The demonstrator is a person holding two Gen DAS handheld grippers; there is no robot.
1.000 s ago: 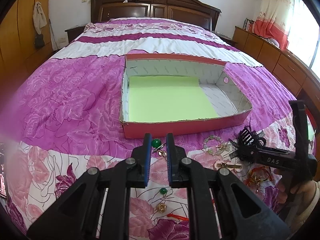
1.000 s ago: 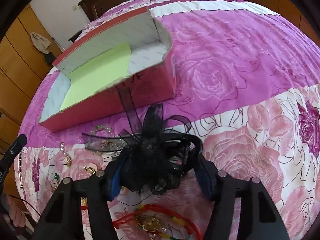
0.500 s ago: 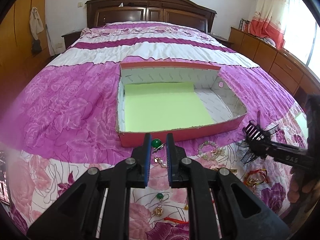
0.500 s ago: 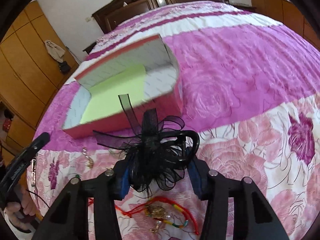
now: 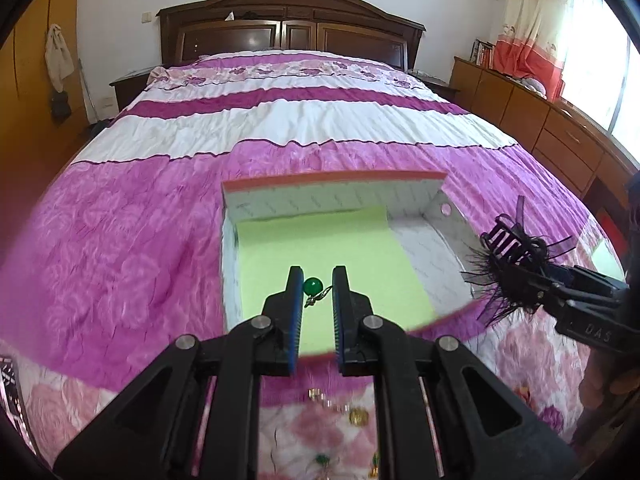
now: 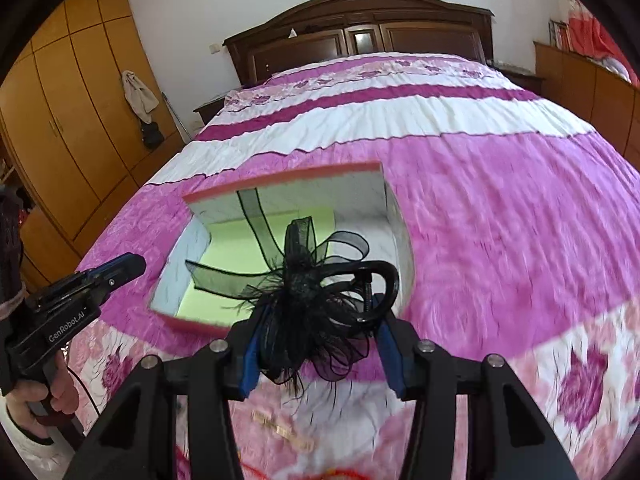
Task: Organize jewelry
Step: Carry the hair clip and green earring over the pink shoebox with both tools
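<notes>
Bedroom, wide bed under a pink and magenta floral bedspread, dark wooden headboard at the far end, wardrobe along one wall. On the spread sits a shallow red-sided cardboard box with white inner walls and a pale green sheet lining its floor. Left gripper hangs above the box's near edge, jaws drawn close together, pinching a green-bead earring; bead and metal hook sit between the blue pads, directly over the green sheet. Right gripper is clamped on a black hair clip with ribbon and feathers, pads pressing its sides; the hoop of the clip juts toward the right finger, ribbons trail forward over the box opening. From the left wrist view the clip hovers just beside the box's right wall, comb teeth pointing up. Box lies forward and below both grippers, its long axis running left to right. Left looks nearer a release point; right probably needs to shift inward over the wall. Loose gold pieces remain on the spread near the box's front.
</notes>
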